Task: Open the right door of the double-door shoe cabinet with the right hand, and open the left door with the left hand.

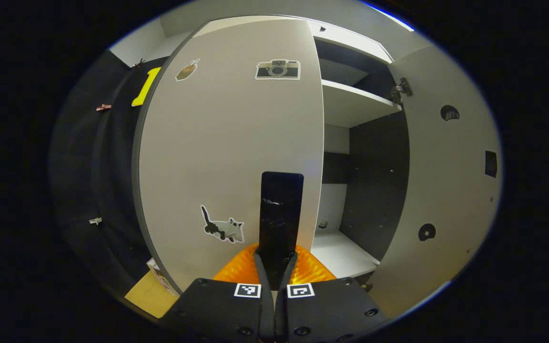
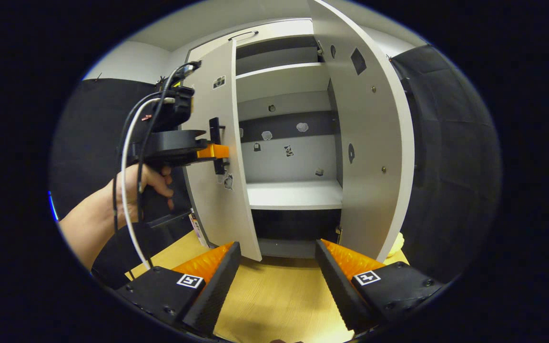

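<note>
The white shoe cabinet's left door (image 1: 217, 157) carries a camera sticker and a cat sticker and stands partly swung out. Its black upright handle (image 1: 281, 205) sits between the orange fingers of my left gripper (image 1: 277, 255), which is shut on it. In the right gripper view the same left gripper (image 2: 215, 151), held by a hand (image 2: 136, 188), clamps the handle (image 2: 215, 128) on the left door (image 2: 229, 190). The right door (image 2: 372, 143) is swung wide open. My right gripper (image 2: 278, 269) hangs open in front of the cabinet, holding nothing.
Inside the cabinet are white shelves (image 2: 294, 195) with small stickers on the back wall. The cabinet stands on a light wooden surface (image 2: 274, 295). Black cloth walls hang on both sides. The right door's inner face (image 1: 446, 190) with hinge holes stands close on the right.
</note>
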